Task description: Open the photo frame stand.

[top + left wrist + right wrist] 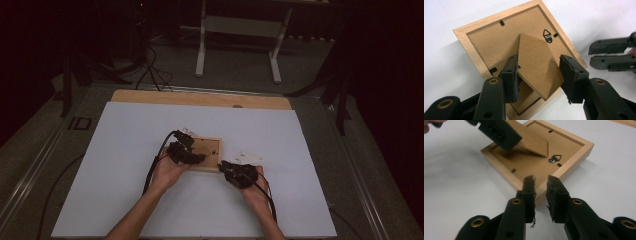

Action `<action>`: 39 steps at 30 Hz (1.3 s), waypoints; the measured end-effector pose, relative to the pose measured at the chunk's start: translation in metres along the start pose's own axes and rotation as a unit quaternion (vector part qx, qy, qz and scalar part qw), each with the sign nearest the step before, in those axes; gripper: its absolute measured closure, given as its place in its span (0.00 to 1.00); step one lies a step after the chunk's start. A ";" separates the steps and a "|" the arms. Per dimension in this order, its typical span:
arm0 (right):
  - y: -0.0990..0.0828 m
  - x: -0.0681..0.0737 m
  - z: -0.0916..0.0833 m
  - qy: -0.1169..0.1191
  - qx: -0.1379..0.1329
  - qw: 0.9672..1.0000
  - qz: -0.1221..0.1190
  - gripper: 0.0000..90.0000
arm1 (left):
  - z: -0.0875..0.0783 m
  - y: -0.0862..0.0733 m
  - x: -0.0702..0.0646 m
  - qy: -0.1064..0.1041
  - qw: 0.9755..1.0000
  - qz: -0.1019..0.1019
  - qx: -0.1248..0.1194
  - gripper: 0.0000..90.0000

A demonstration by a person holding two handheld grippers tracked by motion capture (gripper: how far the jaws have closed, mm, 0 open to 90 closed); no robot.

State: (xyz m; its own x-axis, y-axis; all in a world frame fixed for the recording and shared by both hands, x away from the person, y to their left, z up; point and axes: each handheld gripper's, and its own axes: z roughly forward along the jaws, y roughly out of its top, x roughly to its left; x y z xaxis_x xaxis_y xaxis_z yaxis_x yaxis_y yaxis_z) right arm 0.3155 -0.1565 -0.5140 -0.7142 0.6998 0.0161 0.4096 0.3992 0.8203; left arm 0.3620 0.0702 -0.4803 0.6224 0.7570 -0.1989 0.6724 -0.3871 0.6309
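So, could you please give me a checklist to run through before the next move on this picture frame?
1. Picture frame lies face down, flat on the table: ok.
2. Left gripper grips the stand by both edges, with the stand lifted off the backing: ok.
3. Right gripper steadies the frame: not ok; its fingers stand apart at the rim without pressing on it.
4. Hanger hook is clear of both grippers: ok.
5. Backing tabs are locked: cannot tell.
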 end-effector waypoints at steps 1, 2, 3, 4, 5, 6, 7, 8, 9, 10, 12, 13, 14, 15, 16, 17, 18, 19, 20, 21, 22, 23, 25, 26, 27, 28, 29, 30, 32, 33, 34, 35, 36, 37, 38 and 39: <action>0.001 -0.002 -0.002 -0.001 -0.003 1.000 0.003 0.83 | -0.001 -0.001 -0.003 0.006 1.000 0.003 -0.005 0.59; 0.001 -0.002 -0.002 -0.001 -0.003 1.000 0.003 0.83 | -0.001 -0.001 -0.003 0.006 1.000 0.003 -0.005 0.59; 0.003 -0.004 -0.005 -0.003 -0.005 1.000 0.005 0.81 | -0.001 -0.003 -0.005 0.010 1.000 0.008 -0.012 0.59; 0.003 -0.004 -0.005 -0.003 -0.005 1.000 0.005 0.81 | -0.001 -0.003 -0.005 0.010 1.000 0.008 -0.012 0.59; 0.005 -0.006 -0.007 0.001 -0.010 1.000 0.009 0.80 | -0.002 -0.005 -0.007 0.014 1.000 0.013 -0.015 0.59; 0.005 -0.006 -0.007 0.001 -0.010 1.000 0.009 0.80 | -0.002 -0.005 -0.007 0.014 1.000 0.013 -0.015 0.59; 0.006 -0.007 -0.008 0.005 -0.013 1.000 0.012 0.79 | -0.003 -0.006 -0.008 0.016 1.000 0.015 -0.018 0.59; 0.007 -0.008 -0.010 0.007 -0.015 1.000 0.016 0.79 | -0.003 -0.007 -0.008 0.017 0.999 0.020 -0.022 0.59; 0.007 -0.008 -0.010 0.007 -0.016 1.000 0.015 0.78 | -0.004 -0.009 -0.009 0.019 0.999 0.023 -0.027 0.59; 0.008 -0.009 -0.011 0.007 -0.017 1.000 0.017 0.77 | -0.004 -0.010 -0.010 0.020 0.999 0.025 -0.031 0.59; 0.009 -0.011 -0.013 0.006 -0.019 1.000 0.019 0.76 | -0.004 -0.014 -0.011 0.023 0.999 0.027 -0.038 0.59; 0.009 -0.013 -0.014 0.005 -0.018 1.000 0.022 0.75 | -0.004 -0.015 -0.013 0.027 0.998 0.029 -0.043 0.59; 0.009 -0.013 -0.014 0.005 -0.018 1.000 0.022 0.75 | -0.005 -0.017 -0.014 0.030 0.998 0.034 -0.046 0.59; 0.008 -0.014 -0.014 0.004 -0.018 1.000 0.023 0.74 | -0.005 -0.018 -0.015 0.034 0.997 0.041 -0.049 0.59; 0.008 -0.015 -0.015 0.004 -0.019 1.000 0.023 0.74 | -0.005 -0.019 -0.016 0.037 0.997 0.044 -0.051 0.59; 0.009 -0.015 -0.015 0.003 -0.020 0.999 0.024 0.74 | -0.006 -0.021 -0.019 0.043 0.996 0.050 -0.056 0.59; 0.009 -0.015 -0.015 0.003 -0.020 0.999 0.024 0.74 | -0.006 -0.021 -0.019 0.043 0.996 0.050 -0.056 0.59; 0.009 -0.016 -0.015 0.003 -0.020 1.000 0.024 0.73 | -0.006 -0.022 -0.020 0.046 0.996 0.054 -0.057 0.59; 0.009 -0.016 -0.015 0.003 -0.020 1.000 0.024 0.73 | -0.007 -0.023 -0.021 0.048 0.995 0.058 -0.058 0.59; 0.010 -0.016 -0.015 0.003 -0.021 0.999 0.024 0.73 | -0.007 -0.023 -0.022 0.051 0.995 0.062 -0.059 0.59; 0.010 -0.016 -0.015 0.002 -0.021 0.999 0.024 0.73 | -0.007 -0.024 -0.023 0.052 0.995 0.065 -0.059 0.59; 0.010 -0.017 -0.015 0.002 -0.020 0.999 0.026 0.72 | -0.008 -0.026 -0.024 0.053 0.994 0.065 -0.063 0.59; 0.010 -0.017 -0.015 0.002 -0.020 0.999 0.026 0.72 | -0.008 -0.027 -0.024 0.054 0.994 0.067 -0.065 0.59; 0.010 -0.017 -0.015 0.003 -0.019 0.999 0.026 0.72 | -0.008 -0.029 -0.025 0.055 0.994 0.065 -0.069 0.59; 0.010 -0.017 -0.015 0.003 -0.019 0.999 0.026 0.72 | -0.008 -0.030 -0.025 0.057 0.994 0.066 -0.071 0.59; 0.010 -0.017 -0.015 0.003 -0.019 0.999 0.026 0.72 | -0.007 -0.031 -0.025 0.057 0.994 0.065 -0.073 0.59; 0.010 -0.017 -0.015 0.003 -0.019 0.999 0.027 0.72 | -0.008 -0.032 -0.026 0.058 0.993 0.065 -0.074 0.59; 0.010 -0.017 -0.015 0.004 -0.019 0.999 0.028 0.72 | -0.008 -0.033 -0.026 0.059 0.993 0.066 -0.076 0.59; 0.011 -0.016 -0.015 0.004 -0.020 0.999 0.028 0.72 | -0.008 -0.035 -0.027 0.062 0.993 0.067 -0.080 0.59; 0.011 -0.016 -0.015 0.004 -0.019 0.999 0.028 0.71 | -0.008 -0.037 -0.028 0.066 0.992 0.071 -0.081 0.59; 0.011 -0.016 -0.015 0.004 -0.019 0.999 0.028 0.71 | -0.008 -0.037 -0.028 0.066 0.992 0.071 -0.081 0.59; 0.011 -0.016 -0.015 0.005 -0.019 0.999 0.028 0.71 | -0.008 -0.040 -0.029 0.070 0.991 0.077 -0.083 0.59; 0.011 -0.016 -0.015 0.005 -0.019 0.999 0.028 0.71 | -0.008 -0.040 -0.029 0.070 0.991 0.077 -0.083 0.59; 0.012 -0.016 -0.015 0.004 -0.020 0.999 0.028 0.71 | -0.008 -0.042 -0.030 0.071 0.991 0.081 -0.084 0.59; 0.012 -0.017 -0.016 0.003 -0.019 0.999 0.028 0.71 | -0.008 -0.043 -0.030 0.071 0.991 0.081 -0.085 0.59; 0.014 -0.018 -0.016 0.001 -0.019 0.999 0.028 0.71 | -0.009 -0.044 -0.030 0.071 0.990 0.081 -0.089 0.59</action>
State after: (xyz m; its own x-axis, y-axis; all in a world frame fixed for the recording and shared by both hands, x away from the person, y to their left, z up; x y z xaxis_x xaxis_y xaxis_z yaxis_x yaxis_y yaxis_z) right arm 0.3253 -0.1732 -0.4936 -0.6911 0.7199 0.0642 0.4277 0.3358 0.8392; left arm 0.3099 0.0691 -0.4959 0.6447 0.7643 0.0147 0.4802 -0.4199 0.7701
